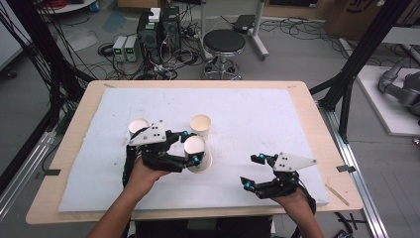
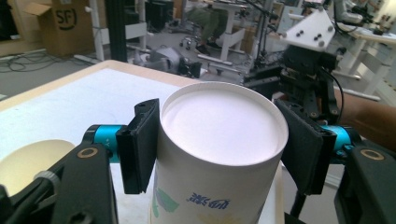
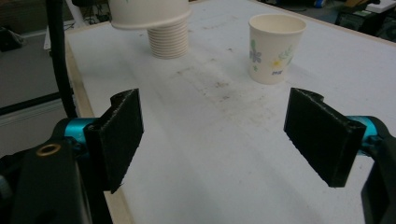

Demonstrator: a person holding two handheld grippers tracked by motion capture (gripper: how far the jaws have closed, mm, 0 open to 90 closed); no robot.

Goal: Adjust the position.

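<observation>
Three paper cups on the counter point(image 1: 297, 106): one upside-down cup point(image 1: 194, 147) clamped in the left gripper point(image 1: 189, 147) over a stack point(image 3: 168, 41), unseated; right gripper point(image 1: 252, 171) open, idle; two cups point(image 1: 200, 125) point(image 1: 138, 126) left.

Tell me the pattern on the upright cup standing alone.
Cream cup with small flowers and leaves; right gripper view.

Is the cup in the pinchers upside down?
Yes. The held cup shows its flat bottom on top, and its printing is inverted.
</observation>
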